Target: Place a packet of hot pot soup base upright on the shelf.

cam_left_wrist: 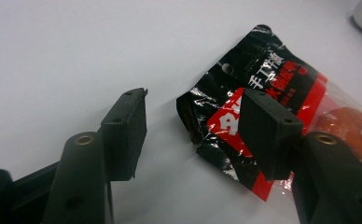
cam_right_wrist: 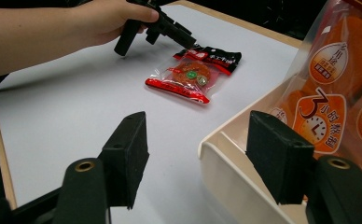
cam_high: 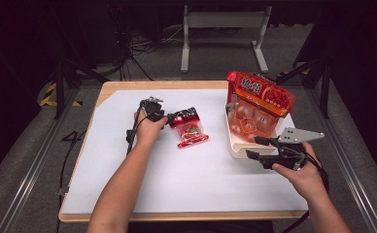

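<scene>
High view: left gripper (cam_high: 168, 119) is down at the black header end of the small snack packet (cam_high: 190, 130), which lies flat on the white sheet (cam_high: 186, 179) just ahead of the jaws. Right gripper (cam_high: 254, 147) sits at the near rim of the cream bin (cam_high: 235, 144); a large orange bag (cam_high: 258, 104) already stands in that bin, just beyond the jaws. So one item looks binned, and the small packet is well apart from the bin.

Left gripper view: jaws apart. The packet's (cam_left_wrist: 263, 107) black-and-red header lies between and just ahead of them, with one pad in front of the header and the other off over bare sheet. Nothing clamped yet. I can't tell if the near pad touches the foil.

Right gripper view: jaws apart here too, gripping nothing. The bin's (cam_right_wrist: 226, 154) corner sits between the pads, the orange bag (cam_right_wrist: 342, 88) behind the far pad. Farther off, the left gripper (cam_right_wrist: 188, 42) is at the packet's (cam_right_wrist: 193, 74) header.

Status, my read: bag in, packet pre-grasp. Left to do: close on the header, lift, carry to the bin, release. The right one likely just steadies the bin.
</scene>
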A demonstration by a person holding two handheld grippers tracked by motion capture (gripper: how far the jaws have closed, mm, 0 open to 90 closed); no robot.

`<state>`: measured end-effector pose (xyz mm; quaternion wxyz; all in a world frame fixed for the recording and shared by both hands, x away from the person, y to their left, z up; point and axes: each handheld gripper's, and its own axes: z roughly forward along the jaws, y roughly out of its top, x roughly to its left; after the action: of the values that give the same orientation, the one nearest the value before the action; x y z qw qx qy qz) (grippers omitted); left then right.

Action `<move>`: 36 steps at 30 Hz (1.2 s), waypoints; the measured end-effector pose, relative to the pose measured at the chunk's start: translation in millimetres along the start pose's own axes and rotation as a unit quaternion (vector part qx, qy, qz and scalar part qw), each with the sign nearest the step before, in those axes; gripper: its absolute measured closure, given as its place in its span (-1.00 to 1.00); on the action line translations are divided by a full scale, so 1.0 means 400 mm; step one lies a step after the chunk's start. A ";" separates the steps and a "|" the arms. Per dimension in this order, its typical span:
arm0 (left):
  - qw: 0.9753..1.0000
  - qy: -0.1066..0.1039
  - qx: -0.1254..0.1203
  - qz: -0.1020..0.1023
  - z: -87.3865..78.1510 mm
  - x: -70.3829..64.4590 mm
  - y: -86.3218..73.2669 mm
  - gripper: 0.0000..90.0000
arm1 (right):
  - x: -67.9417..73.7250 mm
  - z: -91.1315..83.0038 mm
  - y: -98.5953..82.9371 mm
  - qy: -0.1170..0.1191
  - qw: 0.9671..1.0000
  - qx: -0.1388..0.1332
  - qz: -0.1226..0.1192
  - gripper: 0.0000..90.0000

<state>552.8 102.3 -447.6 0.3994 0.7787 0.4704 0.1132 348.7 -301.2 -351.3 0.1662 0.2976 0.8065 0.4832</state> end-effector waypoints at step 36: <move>0.999 -0.037 -0.015 0.005 -0.007 -0.008 0.012 1.00 | 0.001 0.012 -0.005 0.001 1.000 0.007 -0.005 -0.14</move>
<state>552.7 100.0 -441.8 0.4274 0.7787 0.4498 0.0927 350.4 -298.3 -355.3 0.1657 0.2947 0.8113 0.4769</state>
